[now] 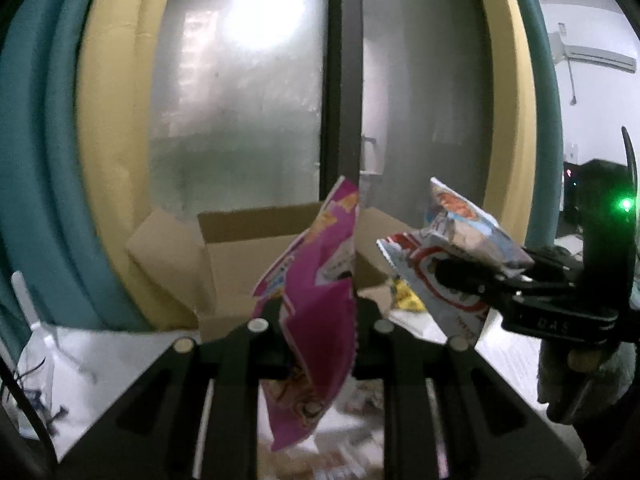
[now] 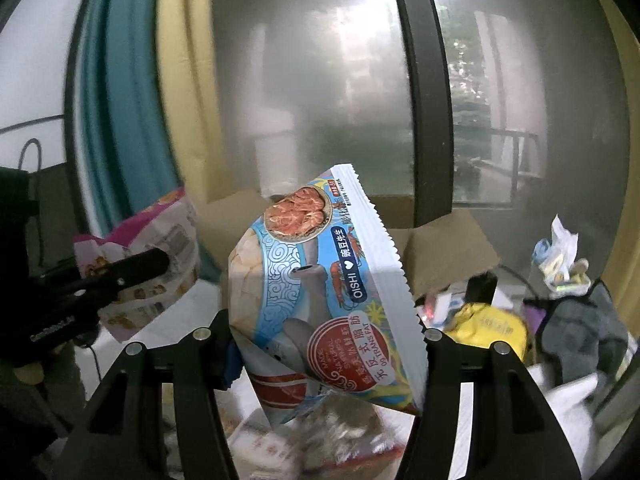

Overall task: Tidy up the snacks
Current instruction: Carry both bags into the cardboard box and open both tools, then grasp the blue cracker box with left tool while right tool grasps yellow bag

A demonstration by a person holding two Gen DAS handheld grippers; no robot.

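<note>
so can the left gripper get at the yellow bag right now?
Probably not as things stand. The left gripper is shut on the pink bag, so its jaws are occupied, and the yellow bag lies low by the box, beyond the right gripper.

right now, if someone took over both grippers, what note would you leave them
Left gripper: shut on the pink snack bag, held in the air.
Right gripper: closed on the blue Oishi shrimp-cracker bag, also lifted.
Open cardboard box sits just ahead by the window, flaps up; something yellow shows at its right edge, otherwise its contents are unclear.
Done: both bags picked up.
Left: probably drop both bags in the box, then go back for the packets lying on the table below the grippers. The yellow pack sits to the right among the clutter.
</note>
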